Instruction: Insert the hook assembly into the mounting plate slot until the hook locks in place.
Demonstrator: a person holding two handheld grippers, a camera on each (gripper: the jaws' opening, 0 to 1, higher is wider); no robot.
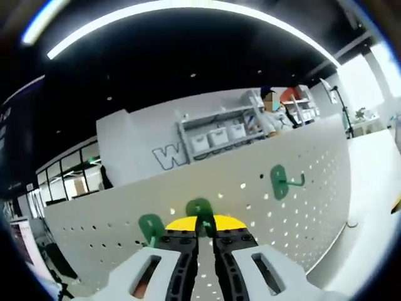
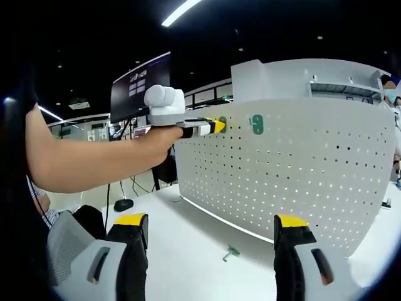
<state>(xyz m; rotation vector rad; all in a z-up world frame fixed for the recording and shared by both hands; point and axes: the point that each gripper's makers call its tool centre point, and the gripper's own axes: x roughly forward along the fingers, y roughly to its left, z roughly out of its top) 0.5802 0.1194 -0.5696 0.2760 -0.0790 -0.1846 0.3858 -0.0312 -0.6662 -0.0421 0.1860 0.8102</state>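
Three green hooks (image 1: pixel 199 212) at my pegboard (image 1: pixel 301 207): one pinched in my left gripper (image 1: pixel 205 241), pressed to the holes. Small, stiff, light; I'd grip the flat backplate. My right gripper (image 2: pixel 210 248) hangs released. A spare hook (image 2: pixel 230 253) lies on the table (image 2: pixel 188 251).

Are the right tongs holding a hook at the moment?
No. In the right gripper view the right tongs stand wide open with nothing between them, and a loose hook lies on the table.

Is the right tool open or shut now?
Open. In the right gripper view the right tool has its two yellow-tipped jaws far apart, with bare table between them and nothing held.
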